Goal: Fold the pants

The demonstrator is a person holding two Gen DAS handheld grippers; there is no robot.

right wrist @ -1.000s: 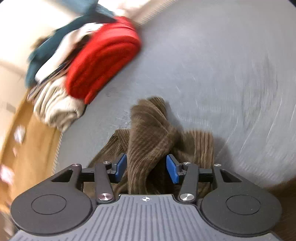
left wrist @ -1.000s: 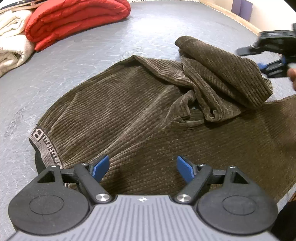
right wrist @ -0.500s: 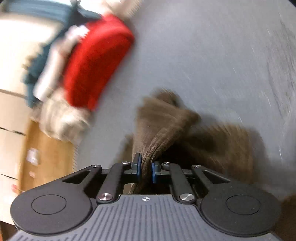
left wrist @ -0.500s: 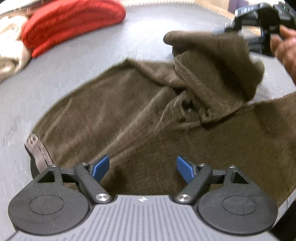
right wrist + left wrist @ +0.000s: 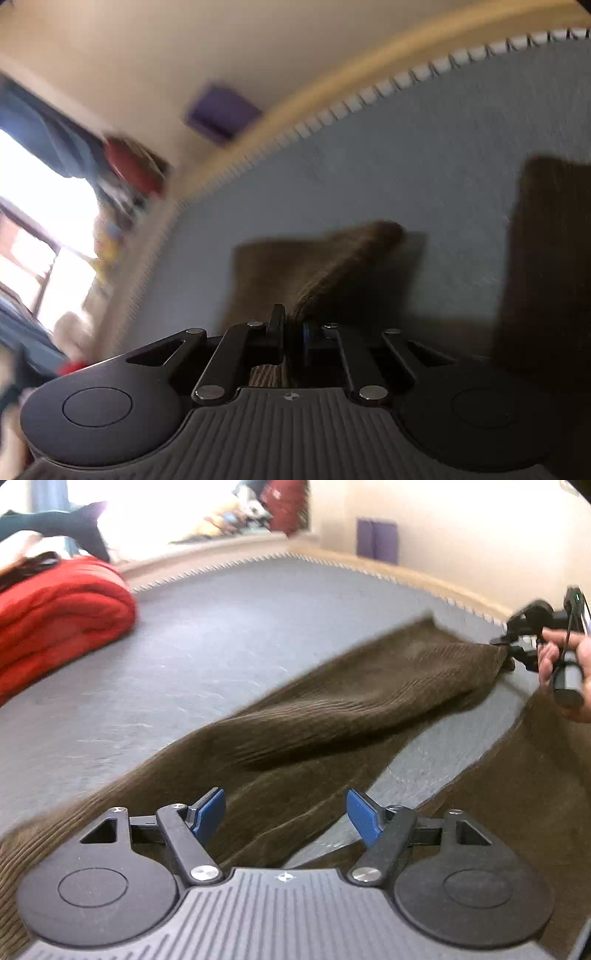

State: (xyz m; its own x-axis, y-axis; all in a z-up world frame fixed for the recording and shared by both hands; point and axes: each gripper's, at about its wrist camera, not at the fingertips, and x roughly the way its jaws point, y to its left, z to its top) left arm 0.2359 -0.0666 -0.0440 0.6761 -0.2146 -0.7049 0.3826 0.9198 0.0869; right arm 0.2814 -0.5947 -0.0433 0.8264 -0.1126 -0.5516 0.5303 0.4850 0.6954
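Brown corduroy pants [image 5: 332, 716] lie on a grey padded surface [image 5: 207, 657]. One leg is stretched out toward the far right, the other leg [image 5: 535, 794] lies at the right. My left gripper [image 5: 286, 812] is open and empty, low over the pants near the crotch. My right gripper [image 5: 511, 651] is shut on the hem of the stretched leg at the far right, held by a hand. In the right wrist view the right gripper [image 5: 293, 330] pinches brown fabric [image 5: 332, 258], and the image is blurred.
A folded red blanket [image 5: 55, 616] lies at the far left. The grey surface has a tan stitched rim [image 5: 388, 568] at the back. A purple item [image 5: 376, 541] stands against the wall behind it. Other clothes [image 5: 44, 531] pile up beyond the blanket.
My right gripper shut on the bunched pant leg and pulled it out to the right, so the leg now lies stretched. My left gripper stayed open and tilted up.
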